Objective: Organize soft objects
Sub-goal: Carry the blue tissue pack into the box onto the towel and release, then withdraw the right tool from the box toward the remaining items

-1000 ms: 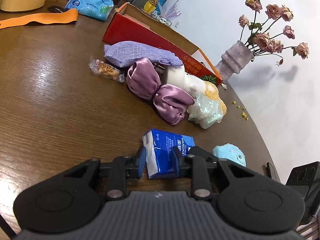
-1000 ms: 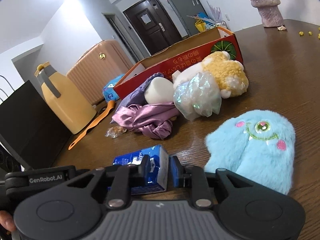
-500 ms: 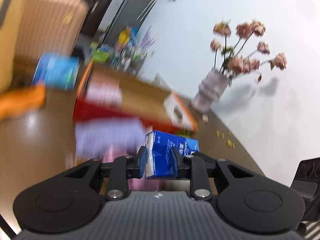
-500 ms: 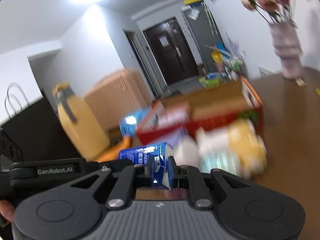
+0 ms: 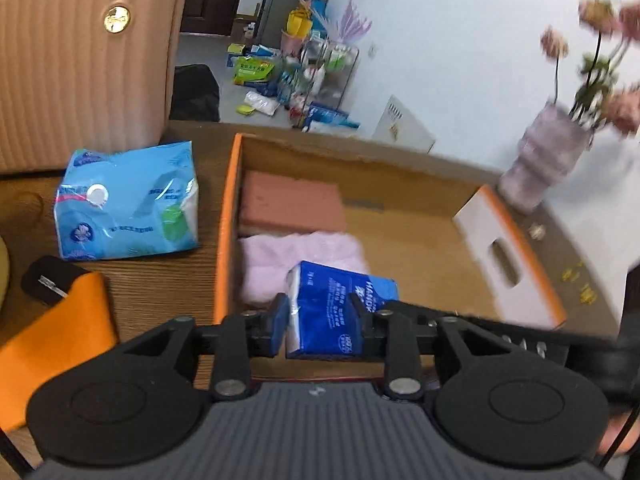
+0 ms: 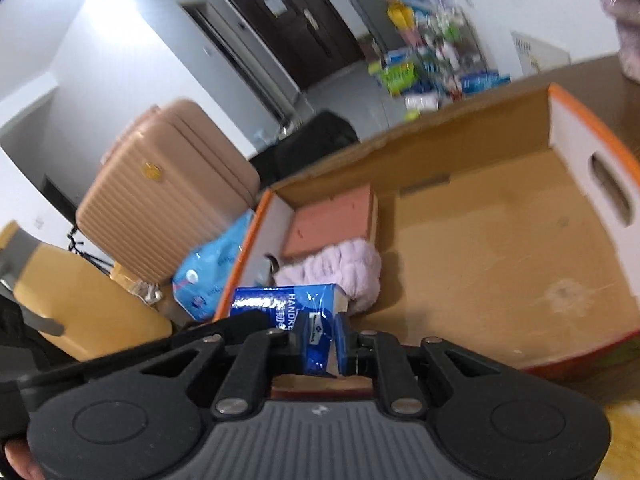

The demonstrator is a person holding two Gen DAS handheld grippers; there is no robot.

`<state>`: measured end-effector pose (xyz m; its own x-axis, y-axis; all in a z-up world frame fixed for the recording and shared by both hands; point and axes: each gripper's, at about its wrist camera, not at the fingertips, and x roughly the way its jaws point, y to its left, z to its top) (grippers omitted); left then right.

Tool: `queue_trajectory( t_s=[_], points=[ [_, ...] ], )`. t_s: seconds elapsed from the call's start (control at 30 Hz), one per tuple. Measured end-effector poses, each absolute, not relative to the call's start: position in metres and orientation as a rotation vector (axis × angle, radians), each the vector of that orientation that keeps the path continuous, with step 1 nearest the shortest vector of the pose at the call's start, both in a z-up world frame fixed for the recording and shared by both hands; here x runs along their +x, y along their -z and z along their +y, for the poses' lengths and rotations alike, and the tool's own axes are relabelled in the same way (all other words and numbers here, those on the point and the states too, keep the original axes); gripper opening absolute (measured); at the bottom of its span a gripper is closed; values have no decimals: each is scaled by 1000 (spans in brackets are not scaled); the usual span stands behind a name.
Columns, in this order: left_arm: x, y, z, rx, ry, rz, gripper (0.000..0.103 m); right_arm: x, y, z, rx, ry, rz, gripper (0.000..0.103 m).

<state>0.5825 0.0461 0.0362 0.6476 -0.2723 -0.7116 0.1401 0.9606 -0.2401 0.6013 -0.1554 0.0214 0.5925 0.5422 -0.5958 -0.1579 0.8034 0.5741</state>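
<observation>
Left wrist view: the left claw [image 5: 318,322] straddles a blue tissue pack [image 5: 340,308] and has just been opening — a sliver of gap shows at the left pad, so the pack sits loosely between the fingers rather than pinched hard. The pack hangs over the near left part of the cardboard box [image 5: 420,208], which fills the view from about ten to three o'clock. Already inside lie a pink sponge block [image 5: 292,204] at the far left corner and, just nearer, a fluffy pink cloth [image 5: 300,252]; the rest of the box floor is bare. On the desk [image 5: 160,288] at nine o'clock, outside the box, lies a larger light-blue tissue bag [image 5: 128,200], soft and not yet packed.

Right wrist view: the right claw [image 6: 320,338] is nearly closed and pinches another blue tissue pack [image 6: 292,310] by one end, holding it above the box's near left edge. The sponge block and fluffy cloth sit at about eleven o'clock from it, touching each other.

My reading — the job is partway: two soft things are stowed, two packs are at the point of delivery, and they need only be let go beside the cloth. The light-blue bag at least is left; whatever else waits on the desk is out of sight here.
</observation>
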Motion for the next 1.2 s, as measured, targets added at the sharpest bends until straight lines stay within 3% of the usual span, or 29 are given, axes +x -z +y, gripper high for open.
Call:
queue_trajectory(
  t_s=[0.2,0.43,0.53,0.7,0.97,1.2],
  points=[
    [572,-42,53,-57,220,771,47,608,-14,-139,405,-453,876,15],
    [550,-77,56,-13,190,714,53,579,-67,-188,354,-398,717,16],
    [523,-93,56,4,176,658,62,554,-95,-219,290,-354,651,25],
    [462,-112,51,56,140,522,87,491,-124,-266,159,-285,555,57],
    [384,-128,27,92,104,379,98,404,-129,-273,13,-228,384,71],
    [262,-88,21,36,95,300,102,278,-86,-262,-75,-230,225,76]
  ],
)
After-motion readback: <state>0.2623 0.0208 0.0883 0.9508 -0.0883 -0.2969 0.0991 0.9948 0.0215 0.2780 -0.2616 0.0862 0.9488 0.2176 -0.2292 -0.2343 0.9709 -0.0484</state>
